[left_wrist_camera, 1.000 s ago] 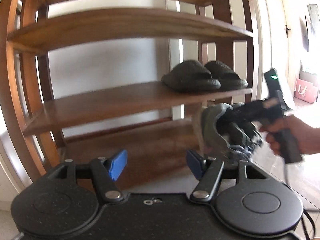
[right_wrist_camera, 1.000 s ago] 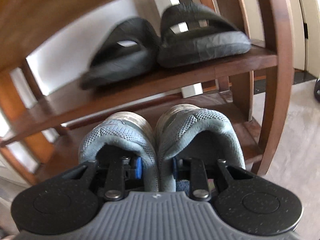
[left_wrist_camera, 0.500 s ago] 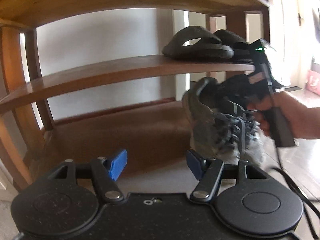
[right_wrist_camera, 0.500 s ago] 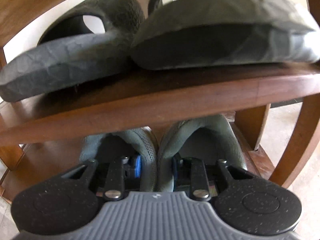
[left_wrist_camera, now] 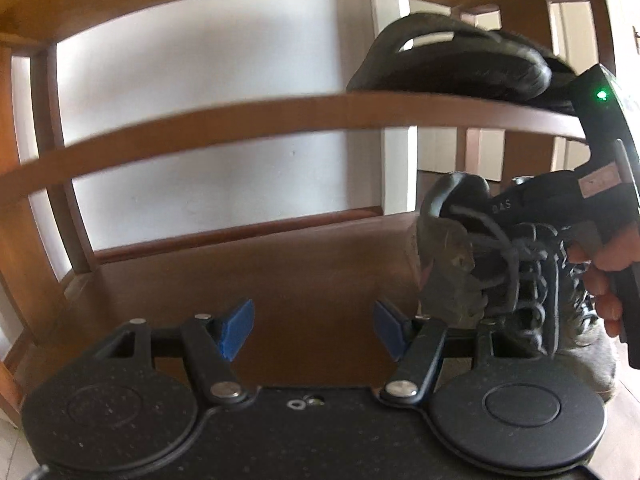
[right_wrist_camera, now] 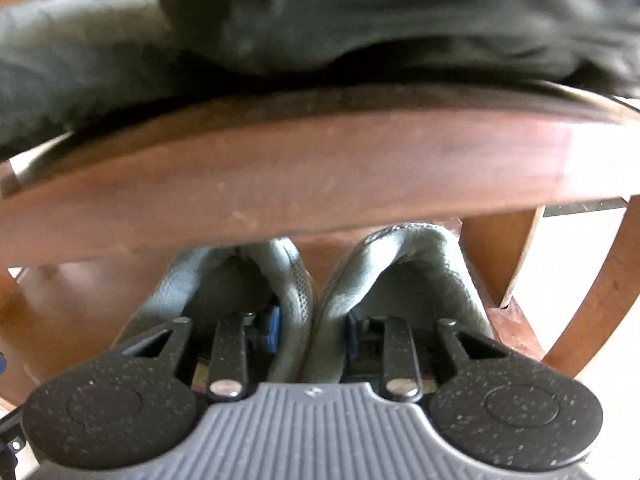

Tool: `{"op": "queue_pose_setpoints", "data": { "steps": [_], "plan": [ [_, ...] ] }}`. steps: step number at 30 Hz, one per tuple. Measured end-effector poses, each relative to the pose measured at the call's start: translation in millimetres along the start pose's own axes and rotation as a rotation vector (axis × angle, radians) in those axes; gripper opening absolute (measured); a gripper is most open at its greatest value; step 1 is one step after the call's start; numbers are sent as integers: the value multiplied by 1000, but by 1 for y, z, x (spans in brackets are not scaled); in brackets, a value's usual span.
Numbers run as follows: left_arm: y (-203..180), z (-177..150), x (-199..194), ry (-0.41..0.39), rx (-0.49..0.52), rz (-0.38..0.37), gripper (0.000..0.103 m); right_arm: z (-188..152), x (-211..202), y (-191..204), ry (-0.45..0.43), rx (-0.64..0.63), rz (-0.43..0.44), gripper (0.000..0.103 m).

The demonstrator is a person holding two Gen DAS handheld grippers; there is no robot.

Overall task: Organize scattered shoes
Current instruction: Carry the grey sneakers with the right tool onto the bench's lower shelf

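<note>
The left claw (left_wrist_camera: 314, 326) is showing blue pads (left_wrist_camera: 236, 328) on black linkage arms, silver pivot screws and two speckled black discs. The right claw (right_wrist_camera: 312, 326) is showing matching black discs and a ribbed grey housing. Its handle is displaying a green light (left_wrist_camera: 601, 95) and a pale label.

Shelf (right_wrist_camera: 280, 176): reddish wood, smooth, faint sheen. Sneakers (right_wrist_camera: 404, 264): grey mesh cloth, matt. Slippers (left_wrist_camera: 452, 68): dark, matt, rubbery-looking.
</note>
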State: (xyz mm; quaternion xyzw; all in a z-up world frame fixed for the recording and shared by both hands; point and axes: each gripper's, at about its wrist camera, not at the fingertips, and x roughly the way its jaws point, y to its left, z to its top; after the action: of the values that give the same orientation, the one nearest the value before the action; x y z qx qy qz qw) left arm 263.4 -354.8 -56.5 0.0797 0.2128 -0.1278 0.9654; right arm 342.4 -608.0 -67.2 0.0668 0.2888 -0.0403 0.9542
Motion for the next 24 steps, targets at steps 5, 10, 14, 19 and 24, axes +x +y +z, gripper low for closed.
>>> {"op": "queue_pose_setpoints", "data": {
  "steps": [5, 10, 14, 19, 24],
  "plan": [
    [-1, -5, 7, 22, 12, -3, 65, 1, 15, 0, 16, 9, -17, 41],
    [-1, -10, 7, 44, 1, -14, 65, -1, 17, 5, -5, -6, -32, 44],
    [-3, -12, -4, 39, -19, -60, 65, -1, 15, 7, -11, -10, -7, 53],
    [-10, -18, -23, 48, -32, -152, 65, 0, 12, 4, -16, -4, 33, 59],
    [-21, -24, -31, 52, 5, -183, 66, -2, -3, -2, -50, 6, 101, 68]
  ]
}}
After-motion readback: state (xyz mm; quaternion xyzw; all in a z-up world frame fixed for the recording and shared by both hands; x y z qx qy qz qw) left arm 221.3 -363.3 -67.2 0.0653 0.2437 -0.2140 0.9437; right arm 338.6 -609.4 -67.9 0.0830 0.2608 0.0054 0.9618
